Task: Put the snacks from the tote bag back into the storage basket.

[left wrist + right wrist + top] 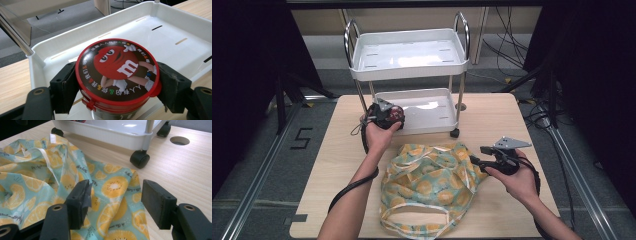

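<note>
Forearms lowest in high view; left gripper [384,116] clamps candy tub [393,114] at near-left rim of cart's lower tray [439,122]. Fruit-print bag [429,182] limp on table [322,165]; right gripper [492,157] beside it.

Left gripper view: jaws squeeze tub [117,72] under lid. Rigid, smooth plastic, probably light; may slip. Tray floor ahead bare.

Right gripper view: jaws parted, holding nothing, above bag [110,195]; caster [139,158] near.
</note>
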The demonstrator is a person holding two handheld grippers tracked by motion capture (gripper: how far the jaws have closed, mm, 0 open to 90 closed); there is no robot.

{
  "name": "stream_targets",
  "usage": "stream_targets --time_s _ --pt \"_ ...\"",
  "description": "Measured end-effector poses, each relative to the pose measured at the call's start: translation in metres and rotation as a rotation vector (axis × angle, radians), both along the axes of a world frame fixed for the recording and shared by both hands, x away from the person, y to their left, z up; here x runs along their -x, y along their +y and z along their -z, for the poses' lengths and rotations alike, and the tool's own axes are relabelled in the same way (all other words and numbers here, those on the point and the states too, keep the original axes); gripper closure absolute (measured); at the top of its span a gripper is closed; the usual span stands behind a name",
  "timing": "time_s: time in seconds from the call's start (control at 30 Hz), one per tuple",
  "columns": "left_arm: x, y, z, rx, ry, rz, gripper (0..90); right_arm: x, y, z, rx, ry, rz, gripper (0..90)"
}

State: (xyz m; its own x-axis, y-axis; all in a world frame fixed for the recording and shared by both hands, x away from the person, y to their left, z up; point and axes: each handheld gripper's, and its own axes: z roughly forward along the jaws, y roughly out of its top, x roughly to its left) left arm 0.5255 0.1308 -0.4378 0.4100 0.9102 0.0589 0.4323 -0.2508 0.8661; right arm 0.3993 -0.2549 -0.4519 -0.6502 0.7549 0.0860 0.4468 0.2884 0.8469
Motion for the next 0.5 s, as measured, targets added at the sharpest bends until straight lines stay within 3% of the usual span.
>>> stream_targets --time_s 0.13,0.17,0.23,0.37,0.4,0.47,0.5 --pt "-0.0013 0.0001 0.0022 0.013 0.005 0.007 25.3 0.0002 0.0003 -0.0001 -0.002 0.006 -0.001 41.0" --pt "-0.0016 0.0025 0.0019 -0.024 0.012 0.014 25.3 0.0 0.0001 -0.0001 -0.001 -0.001 -0.002 41.0" --pt "-0.0018 0.0005 0.0036 0.003 0.003 0.01 25.3 0.0 0.0001 -0.0003 -0.007 0.002 -0.001 40.9" --pt "-0.001 -0.0017 0.0062 0.009 0.011 0.005 25.3 0.0001 0.0003 -0.0001 -0.002 0.001 -0.004 41.0" --pt "-0.0017 0.0004 0.0066 -0.021 0.017 0.013 25.3 0.0003 0.0008 -0.0003 -0.005 0.009 -0.007 40.9" --pt "-0.0012 -0.0022 0.0079 0.005 0.018 0.004 25.3 0.002 0.0019 -0.0007 -0.015 0.034 -0.001 40.9" --pt "-0.0017 -0.0024 0.0087 0.011 0.018 0.004 25.3 0.0003 0.0005 -0.0006 0.004 0.006 -0.01 40.9"
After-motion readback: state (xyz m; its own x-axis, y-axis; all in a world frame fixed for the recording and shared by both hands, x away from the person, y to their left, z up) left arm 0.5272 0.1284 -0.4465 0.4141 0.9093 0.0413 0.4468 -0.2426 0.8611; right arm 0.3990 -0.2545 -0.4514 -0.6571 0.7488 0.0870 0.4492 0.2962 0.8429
